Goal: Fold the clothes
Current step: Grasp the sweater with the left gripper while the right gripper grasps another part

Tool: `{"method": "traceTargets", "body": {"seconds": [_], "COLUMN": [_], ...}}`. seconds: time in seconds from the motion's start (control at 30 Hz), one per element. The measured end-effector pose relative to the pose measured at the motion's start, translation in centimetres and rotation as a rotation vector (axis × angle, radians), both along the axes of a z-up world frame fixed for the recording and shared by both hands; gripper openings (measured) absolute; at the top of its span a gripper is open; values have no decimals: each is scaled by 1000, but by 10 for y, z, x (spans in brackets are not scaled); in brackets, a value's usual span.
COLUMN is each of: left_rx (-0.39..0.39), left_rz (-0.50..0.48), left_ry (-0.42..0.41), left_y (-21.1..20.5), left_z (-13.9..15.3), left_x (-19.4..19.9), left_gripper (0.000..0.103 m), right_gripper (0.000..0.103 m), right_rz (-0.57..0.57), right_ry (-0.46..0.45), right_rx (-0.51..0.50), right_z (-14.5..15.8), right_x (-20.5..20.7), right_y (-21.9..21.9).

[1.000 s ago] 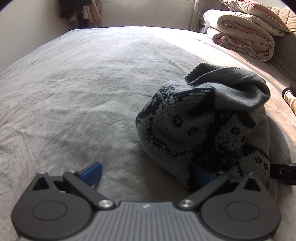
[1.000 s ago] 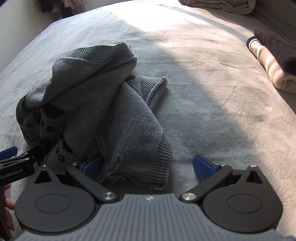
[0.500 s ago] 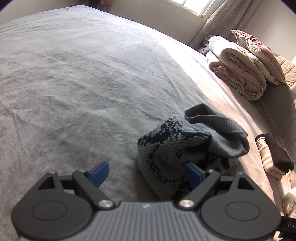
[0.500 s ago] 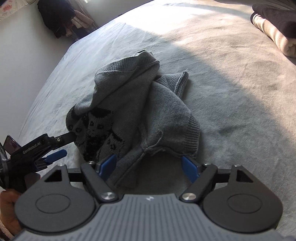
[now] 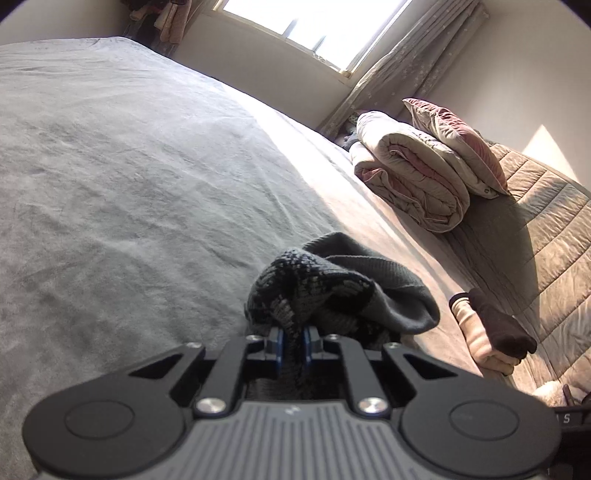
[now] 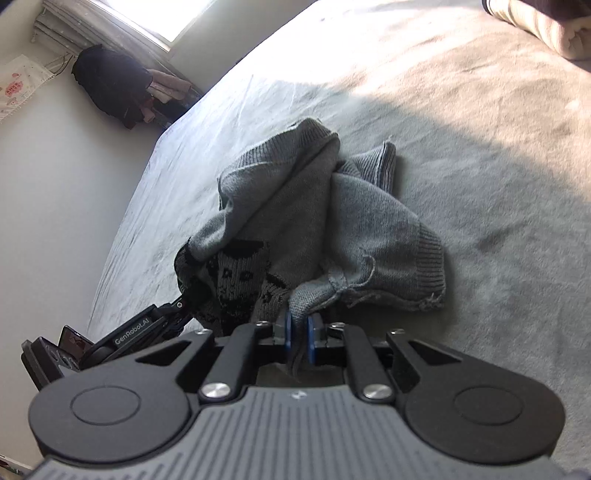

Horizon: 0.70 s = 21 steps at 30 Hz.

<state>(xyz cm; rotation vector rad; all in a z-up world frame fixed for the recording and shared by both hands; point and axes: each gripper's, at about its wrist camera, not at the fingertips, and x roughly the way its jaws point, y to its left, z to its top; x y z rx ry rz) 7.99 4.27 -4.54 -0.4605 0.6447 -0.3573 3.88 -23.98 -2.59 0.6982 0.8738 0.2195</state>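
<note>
Grey bed, window upper frame; I see both claws closing, left claw and right claw pinching the sweater.

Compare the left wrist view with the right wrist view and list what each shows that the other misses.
Left wrist view only: the rolled beige and pink quilt, the curtained window, and a dark garment folded on a cream one.

Right wrist view only: dark clothes hanging by the wall, the sweater's plain grey ribbed hem, and the left gripper seen from outside.

Both: the grey bedsheet and the crumpled grey patterned knit sweater, with the jaws of the right gripper and the left closing on its fabric.
</note>
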Motion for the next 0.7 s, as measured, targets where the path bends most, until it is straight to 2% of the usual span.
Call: {"method": "traceTargets", "body": {"seconds": [0.13, 0.17, 0.27, 0.3, 0.33, 0.37, 0.4, 0.53, 0.6, 0.63, 0.67, 0.7], "left_rx": [-14, -13, -1, 6, 10, 14, 23, 58, 79, 86, 93, 100], "left_rz": [-131, -170, -276, -307, -335, -363, -388, -476, -508, -505, -501, -496], "left_ry": [-66, -70, -67, -63, -57, -50, -49, -49, -54, -53, -51, -50], "left_y": [-18, -24, -41, -46, -51, -55, -60, -75, -80, -78, -76, -74], "left_z": [14, 15, 16, 15, 13, 11, 10, 6, 7, 8, 9, 10], "left_x": [-14, -17, -25, -28, -31, -34, -37, -47, -51, -51, -50, -50], "left_gripper": [9, 9, 9, 9, 9, 9, 9, 9, 9, 9, 10, 10], "right_gripper": [14, 18, 21, 25, 46, 59, 59, 59, 59, 55, 29, 17], "right_rz": [-12, -14, -10, -9, -9, -8, -6, 34, 34, 31, 25, 19], "right_ry": [-36, -45, -64, -75, -86, -96, -106, -123, -118, -116, -125, -134], "right_rx": [-4, -2, 31, 44, 57, 71, 84, 112, 82, 65, 54, 44], "right_z": [14, 16, 21, 22, 24, 26, 27, 28, 24, 22, 22, 21], "right_x": [-3, -4, -4, -5, -6, -7, -8, -10, -6, -4, -5, -6], "right_y": [-11, -13, -15, -16, -17, -18, -18, -10, -2, 1, 1, 2]}}
